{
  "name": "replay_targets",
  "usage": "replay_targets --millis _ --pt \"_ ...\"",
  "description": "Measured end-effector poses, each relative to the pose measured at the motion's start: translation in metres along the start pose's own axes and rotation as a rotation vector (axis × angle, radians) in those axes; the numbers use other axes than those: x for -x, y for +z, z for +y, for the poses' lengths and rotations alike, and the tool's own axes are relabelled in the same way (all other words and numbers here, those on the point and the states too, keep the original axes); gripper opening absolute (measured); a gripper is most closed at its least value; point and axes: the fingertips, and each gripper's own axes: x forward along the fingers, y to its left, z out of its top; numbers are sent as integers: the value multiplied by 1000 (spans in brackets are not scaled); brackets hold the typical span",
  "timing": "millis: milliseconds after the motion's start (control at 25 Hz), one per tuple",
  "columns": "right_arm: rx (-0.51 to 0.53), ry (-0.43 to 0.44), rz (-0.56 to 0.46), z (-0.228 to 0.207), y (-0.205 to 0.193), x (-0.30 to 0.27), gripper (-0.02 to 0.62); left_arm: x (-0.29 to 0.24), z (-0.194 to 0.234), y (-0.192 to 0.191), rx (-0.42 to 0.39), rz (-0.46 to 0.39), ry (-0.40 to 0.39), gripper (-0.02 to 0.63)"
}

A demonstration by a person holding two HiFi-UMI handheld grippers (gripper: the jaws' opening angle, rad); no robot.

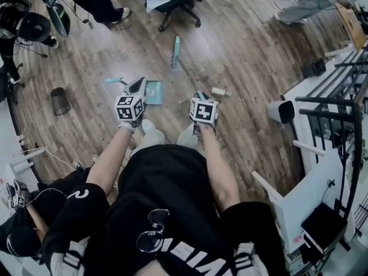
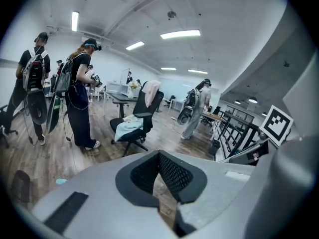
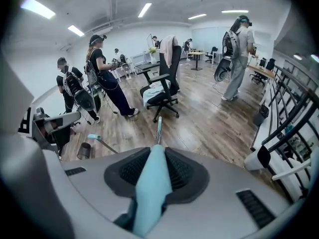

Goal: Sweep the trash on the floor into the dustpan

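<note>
The person stands over the brown wood-plank floor (image 1: pixel 241 68) with both bare forearms stretched forward and down, side by side, marker cubes facing up. The left gripper (image 1: pixel 137 85) points at the floor just beside the light-blue square dustpan (image 1: pixel 153 92). Its dark ribbed pads (image 2: pixel 174 176) meet at the tips with nothing between them, and only floorboards show through the wedge-shaped gap behind. The right gripper (image 1: pixel 201 96) is level with it and well apart from it, its jaws pressed onto the light-blue plastic broom handle (image 3: pixel 149 193), which runs straight out between the pads. Beyond the grip the broom thins to a narrow pole, and its light-blue far end (image 1: pixel 176 52) lies out over the floor ahead of both grippers. The dustpan sits flat on the floor between the two grippers, its thin handle slanting off to the left. A small pale scrap of trash (image 1: pixel 218 91) lies on the boards just right of the right gripper. Whether the left gripper touches the dustpan cannot be told, and smaller bits near the pan are too faint to name. A black mesh bin (image 1: pixel 59 100) stands far to the left
</note>
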Motion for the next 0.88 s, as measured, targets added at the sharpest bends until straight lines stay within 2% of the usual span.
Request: replay_targets --millis 200,400,640,880 --pt "-19 8 -37 -28 1 14 83 0 -31 8 -33 -8 -4 -2" --pt "-65 -14 -45 -78 -8 25 83 -21 -81 3 -66 13 -56 -2" --pt "-170 -115 -38 -166 -38 46 83 -66 -166 -9 -114 53 -189 -2" --pt "-266 -247 -33 -273 -74 75 83 -112 -257 -20 -169 102 -316 -2"
